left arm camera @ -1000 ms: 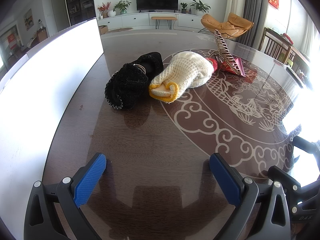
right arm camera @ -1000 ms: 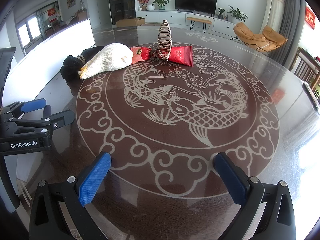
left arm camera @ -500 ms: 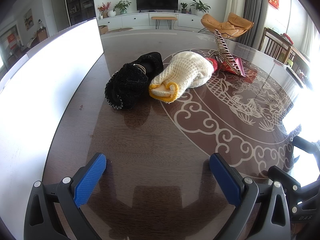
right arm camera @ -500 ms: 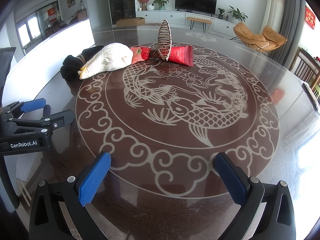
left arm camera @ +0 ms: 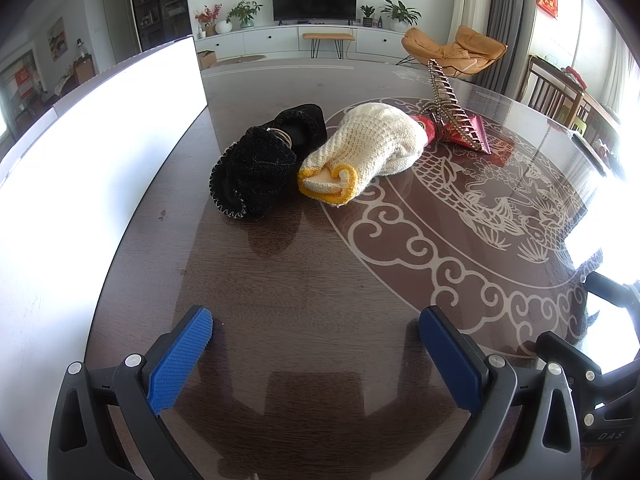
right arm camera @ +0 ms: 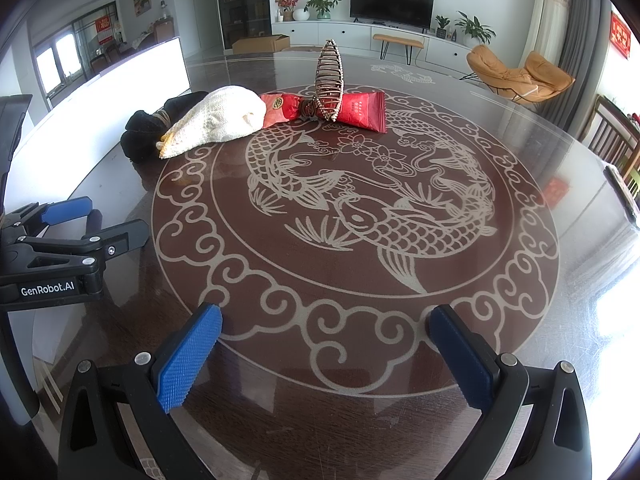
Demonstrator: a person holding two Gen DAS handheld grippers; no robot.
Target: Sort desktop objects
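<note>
Now, left hand-held gripper (left arm camera: pixel 316 330): released, jaws wide, nothing between them.
Black knitted item (left arm camera: pixel 264 160): far left on the bench (left arm camera: pixel 320 280), touching the cream glove.
Cream glove (left arm camera: pixel 368 148): just beside red snack packets (right arm camera: pixel 360 110).
Hair claw (right arm camera: pixel 329 80): upright on the packets.
Right hand-held gripper (right arm camera: pixel 326 330): released, empty.
Risk: lifting a packet likely topples the claw.

We see our left claw (left arm camera: pixel 316 326) gaping wide over bare table (left arm camera: pixel 304 280); ahead lie a black scrunchie (left arm camera: pixel 260 164) touching a cream glove (left arm camera: pixel 372 148), a hair clip (left arm camera: pixel 448 108) ahead-right.
</note>
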